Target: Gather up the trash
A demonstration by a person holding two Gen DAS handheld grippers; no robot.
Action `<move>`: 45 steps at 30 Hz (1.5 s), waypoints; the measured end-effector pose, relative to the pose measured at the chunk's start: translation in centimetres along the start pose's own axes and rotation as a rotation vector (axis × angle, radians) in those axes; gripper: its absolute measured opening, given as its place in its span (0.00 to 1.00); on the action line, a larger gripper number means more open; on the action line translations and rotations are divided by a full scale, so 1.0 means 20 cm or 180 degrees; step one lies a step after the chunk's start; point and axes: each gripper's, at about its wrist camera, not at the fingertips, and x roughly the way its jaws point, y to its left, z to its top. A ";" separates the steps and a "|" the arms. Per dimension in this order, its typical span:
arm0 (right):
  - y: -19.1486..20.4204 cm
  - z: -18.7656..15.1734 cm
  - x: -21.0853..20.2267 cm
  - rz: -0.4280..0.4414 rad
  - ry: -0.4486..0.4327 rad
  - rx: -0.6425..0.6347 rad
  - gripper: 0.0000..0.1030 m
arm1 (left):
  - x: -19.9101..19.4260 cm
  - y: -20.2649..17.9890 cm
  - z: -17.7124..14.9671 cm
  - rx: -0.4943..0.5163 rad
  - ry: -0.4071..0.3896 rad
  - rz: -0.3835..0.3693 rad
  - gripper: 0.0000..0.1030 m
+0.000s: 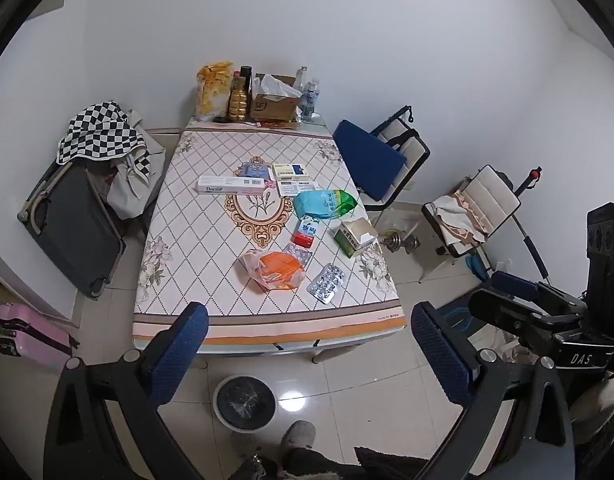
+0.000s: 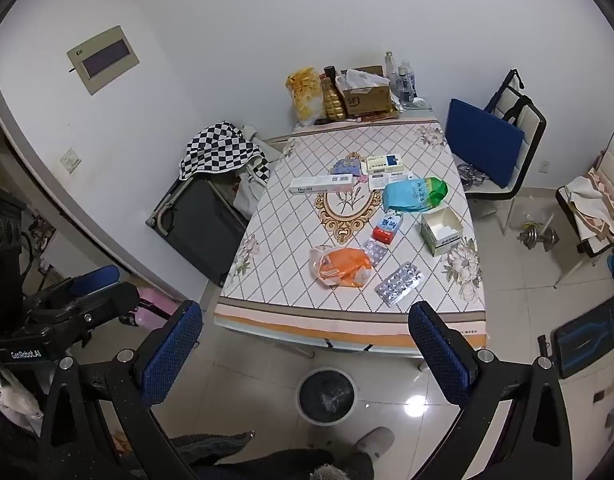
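Trash lies on the patterned table [image 1: 195, 240] [image 2: 291, 248]: an orange plastic bag [image 1: 275, 269] [image 2: 341, 266], two blister packs [image 1: 326, 282] [image 2: 399, 282], a red and blue box [image 1: 305, 232] [image 2: 388, 227], an open green carton [image 1: 355, 236] [image 2: 441, 230], a teal pouch [image 1: 325, 204] [image 2: 415, 193] and a long white box [image 1: 230, 185] [image 2: 321, 184]. A round bin [image 1: 245, 402] [image 2: 327, 396] with a dark liner stands on the floor before the table. My left gripper [image 1: 309, 320] and right gripper [image 2: 307, 320] both hang open short of the table's near edge, with nothing between their fingers.
Bottles, a snack bag [image 1: 214, 88] and a cardboard box [image 1: 275, 100] crowd the table's far end. Chairs stand to the right [image 1: 387, 160], a folded cot [image 1: 75, 216] with a checkered cloth to the left. A pink suitcase [image 1: 31, 334] and a dumbbell [image 2: 539, 236] lie on the floor. A person's slippered foot [image 1: 299, 434] is near the bin.
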 end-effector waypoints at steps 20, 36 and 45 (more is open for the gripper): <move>-0.01 0.00 -0.02 0.0005 0.0019 -0.0026 1.00 | 0.01 -0.05 0.03 0.0083 0.0036 -0.0005 1.00; -0.06 0.05 0.02 0.0029 0.0031 0.0008 1.00 | 0.03 -0.07 0.08 0.0092 0.0046 -0.0014 1.00; -0.07 0.06 0.02 0.0029 0.0030 0.0011 1.00 | 0.03 -0.09 0.11 0.0094 0.0044 -0.0014 1.00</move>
